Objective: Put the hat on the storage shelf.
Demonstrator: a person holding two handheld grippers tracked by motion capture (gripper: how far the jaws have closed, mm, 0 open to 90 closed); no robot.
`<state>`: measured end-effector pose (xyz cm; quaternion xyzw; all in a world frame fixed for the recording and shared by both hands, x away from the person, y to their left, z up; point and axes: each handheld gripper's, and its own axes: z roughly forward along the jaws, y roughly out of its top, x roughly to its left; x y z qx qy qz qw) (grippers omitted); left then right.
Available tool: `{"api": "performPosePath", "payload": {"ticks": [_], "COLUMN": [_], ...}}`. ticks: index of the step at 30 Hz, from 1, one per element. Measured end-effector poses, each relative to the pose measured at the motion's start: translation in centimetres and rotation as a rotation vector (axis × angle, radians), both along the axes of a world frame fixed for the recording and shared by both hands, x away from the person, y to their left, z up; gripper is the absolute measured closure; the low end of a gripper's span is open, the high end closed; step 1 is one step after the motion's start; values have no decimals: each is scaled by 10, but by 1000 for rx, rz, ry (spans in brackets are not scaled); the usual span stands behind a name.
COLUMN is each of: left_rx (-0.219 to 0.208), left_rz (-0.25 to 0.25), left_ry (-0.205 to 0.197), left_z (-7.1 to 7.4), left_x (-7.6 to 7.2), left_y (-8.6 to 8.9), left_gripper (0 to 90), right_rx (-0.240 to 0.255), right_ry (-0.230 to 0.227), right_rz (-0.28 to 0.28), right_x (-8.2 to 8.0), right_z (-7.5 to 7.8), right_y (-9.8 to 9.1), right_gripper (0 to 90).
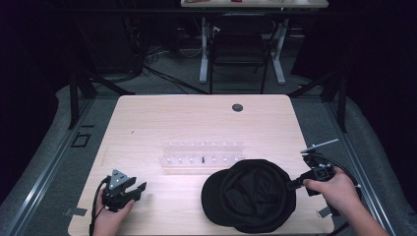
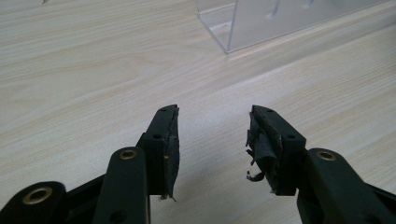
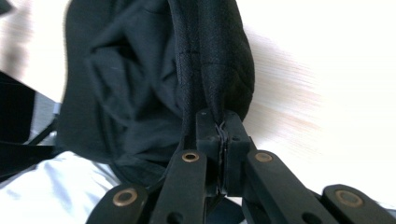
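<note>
1. Plainly, the cap (image 1: 251, 195) is the thing in hand: a black cap lying upside down on the near right part of the table (image 1: 196, 123), its hollow facing up and its brim pointing to the near left.
2. Its dark lining shows rumpled inside the crown (image 3: 121, 84) in the right gripper view.
3. The right gripper (image 1: 291, 185) is clenched on the cap's right edge — in its own view the two jaws meet with a fold of the black fabric pinched between them, and the band (image 3: 205, 56) of the cap runs straight up from the pinch.
4. The right hand (image 1: 335, 191) holds that gripper at the table's right edge, pointing left toward the cap.
5. Just beyond the cap, toward the far side, stands a clear rack (image 1: 202, 156) with small pegs in two rows; the cap's far rim lies just beside its near right corner.
6. The left gripper (image 1: 139, 190) rests low at the near left of the table, well apart from the cap, held by the left hand (image 1: 110, 216).
7. Its jaws stand apart and grasp nothing — bare wood shows between the worn pads (image 2: 264, 144), and a corner of the rack (image 2: 229, 28) shows ahead of them.
</note>
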<state>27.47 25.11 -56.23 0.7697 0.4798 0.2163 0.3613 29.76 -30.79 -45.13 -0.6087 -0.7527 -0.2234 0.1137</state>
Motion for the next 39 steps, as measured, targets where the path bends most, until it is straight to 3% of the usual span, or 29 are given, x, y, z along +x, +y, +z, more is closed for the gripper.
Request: {"api": "performPosePath", "payload": {"ticks": [4, 12, 15, 20, 23, 32, 39], "left_rx": [-2, 0, 1, 0, 0, -2, -1], "left_rz": [-1, -1, -2, -3, -4, -3, -3], "left_ry": [-1, 0, 1, 2, 1, 2, 1], "left_z": [0, 0, 0, 0, 0, -1, -1], "left_x": [0, 0, 0, 0, 0, 0, 0], "left_y": [0, 0, 0, -1, -1, -1, -2], "left_gripper": [527, 527, 526, 526, 526, 525, 526], "right_rx": [62, 121, 174, 224, 239, 246, 249], "right_ry": [-8, -23, -25, -39, -55, -69, -103], "right_rz": [-7, -2, 28, 24, 31, 21, 21], "right_x": [-1, -4, -5, -7, -8, -9, -11], "right_z": [14, 31, 43, 56, 66, 77, 101], "right_y": [2, 7, 8, 12, 13, 11, 11], "right_gripper": [885, 885, 885, 885, 885, 886, 885]}}
